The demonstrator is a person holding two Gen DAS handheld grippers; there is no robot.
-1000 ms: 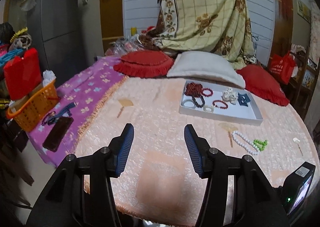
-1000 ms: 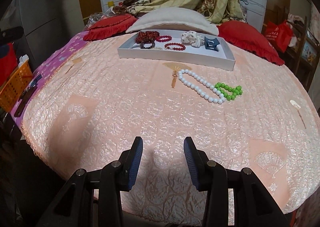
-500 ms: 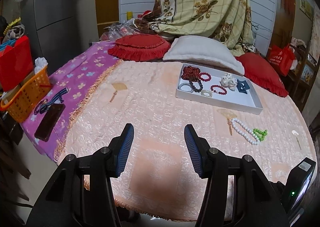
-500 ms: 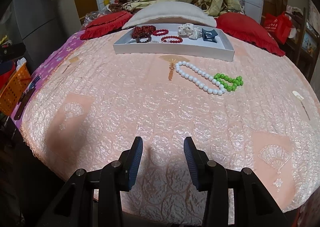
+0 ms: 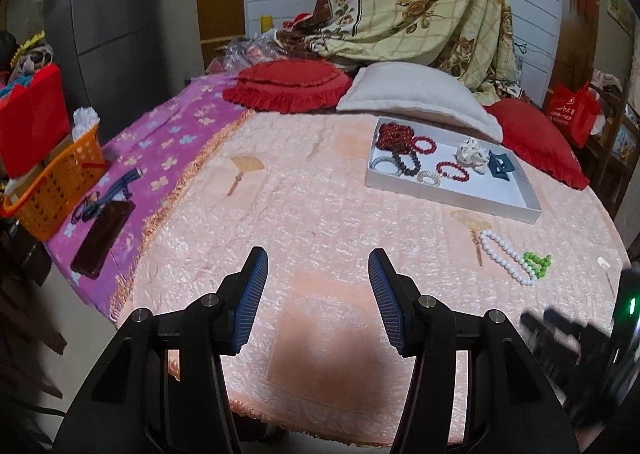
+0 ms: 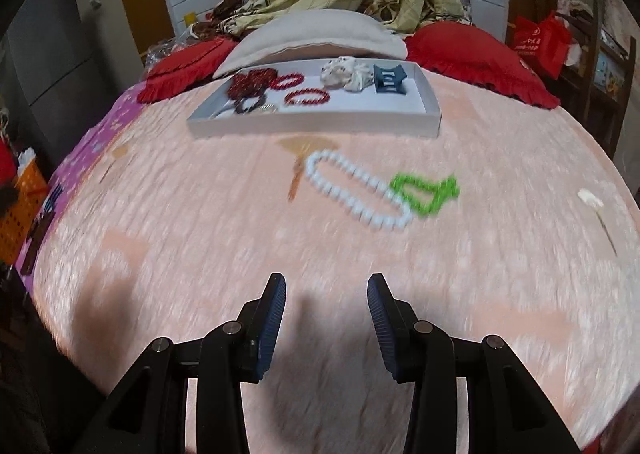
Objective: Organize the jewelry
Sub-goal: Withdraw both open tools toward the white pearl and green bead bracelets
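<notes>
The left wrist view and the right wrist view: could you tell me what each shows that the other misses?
Only the left wrist view shows the dark phone on the purple cloth and the left gripper, open. Only the right wrist view shows the right gripper, open. Both share the white tray, white bead strand and green bracelet.

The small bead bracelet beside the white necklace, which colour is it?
Bright green, seen sharpest in the left wrist view.
</notes>
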